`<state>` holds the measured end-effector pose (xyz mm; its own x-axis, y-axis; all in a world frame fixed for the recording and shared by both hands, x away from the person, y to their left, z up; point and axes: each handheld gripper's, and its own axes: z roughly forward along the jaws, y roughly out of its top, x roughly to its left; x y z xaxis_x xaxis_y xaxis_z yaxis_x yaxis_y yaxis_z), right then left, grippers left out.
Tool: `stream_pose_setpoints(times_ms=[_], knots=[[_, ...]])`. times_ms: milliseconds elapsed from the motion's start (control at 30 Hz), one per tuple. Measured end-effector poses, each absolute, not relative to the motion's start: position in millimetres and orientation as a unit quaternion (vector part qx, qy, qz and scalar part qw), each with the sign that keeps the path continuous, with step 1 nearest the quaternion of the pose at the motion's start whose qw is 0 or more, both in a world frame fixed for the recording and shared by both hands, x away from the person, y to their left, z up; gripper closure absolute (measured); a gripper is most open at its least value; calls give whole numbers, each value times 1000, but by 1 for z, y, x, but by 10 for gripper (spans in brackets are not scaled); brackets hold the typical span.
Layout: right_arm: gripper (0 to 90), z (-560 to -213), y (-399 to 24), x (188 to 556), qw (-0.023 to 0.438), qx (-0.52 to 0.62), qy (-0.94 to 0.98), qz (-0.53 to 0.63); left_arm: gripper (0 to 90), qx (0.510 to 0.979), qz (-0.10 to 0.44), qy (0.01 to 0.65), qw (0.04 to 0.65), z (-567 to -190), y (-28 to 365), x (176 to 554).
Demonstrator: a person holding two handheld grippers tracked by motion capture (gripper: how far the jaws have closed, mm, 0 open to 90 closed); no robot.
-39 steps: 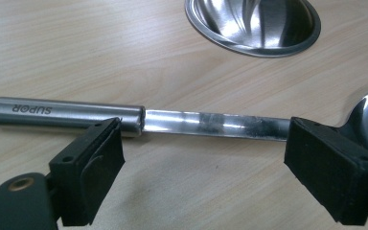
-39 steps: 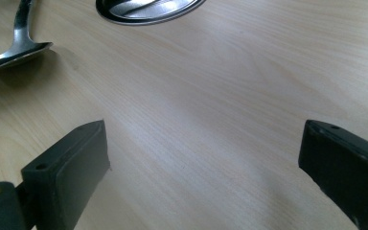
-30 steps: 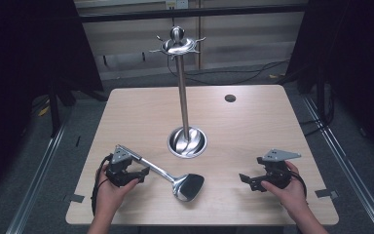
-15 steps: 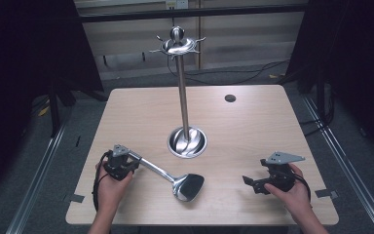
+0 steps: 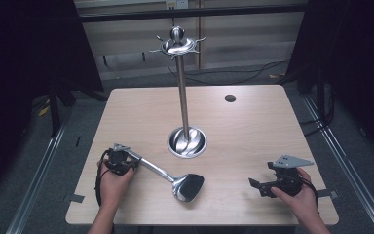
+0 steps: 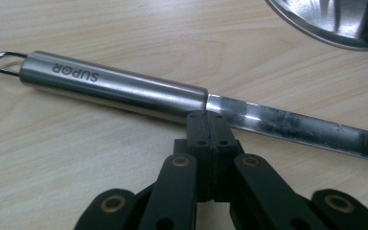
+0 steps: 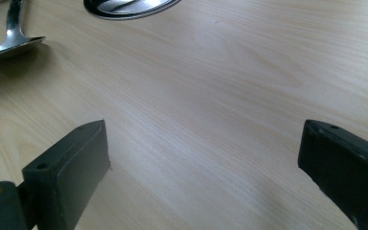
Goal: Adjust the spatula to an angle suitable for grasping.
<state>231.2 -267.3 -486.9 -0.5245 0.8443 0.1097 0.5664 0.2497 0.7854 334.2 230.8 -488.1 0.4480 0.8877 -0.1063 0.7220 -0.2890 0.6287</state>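
Ladle [image 5: 175,176]: lies flat on table [image 5: 263,131], front-left of stand [image 5: 184,97]; bowl toward me, handle w/ hang loop to my left.
L gripper [image 6: 206,120]: jaws pressed together, tips touching the handle where tube meets flat shank, not around it.
R gripper [image 5: 259,185]: jaws wide apart, nothing between, over bare wood.
Handling: I judge it all steel, stiff, slick, bowl-heavy.
Hold: I'd take the round tube mid-length.

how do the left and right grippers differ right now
The left gripper has its jaws pressed together, tips right at the ladle handle; the right gripper has its jaws spread wide over bare table. The left one sits beside the ladle; the right one has nothing near. Both are hand-held, low at the table's near edge.
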Motion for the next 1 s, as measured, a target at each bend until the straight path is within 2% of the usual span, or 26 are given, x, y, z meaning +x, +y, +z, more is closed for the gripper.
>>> stream_pose_setpoints(times_ms=[167,433,1000], knots=[[34,-487,-270,229,172,461,769,407,865,788,141,510,314,-489,224,338],[34,-486,-274,223,176,462,769,405,882,787,141,509,319,-491,217,348],[34,-484,-287,210,191,475,759,403,853,782,142,507,333,-496,199,367]])
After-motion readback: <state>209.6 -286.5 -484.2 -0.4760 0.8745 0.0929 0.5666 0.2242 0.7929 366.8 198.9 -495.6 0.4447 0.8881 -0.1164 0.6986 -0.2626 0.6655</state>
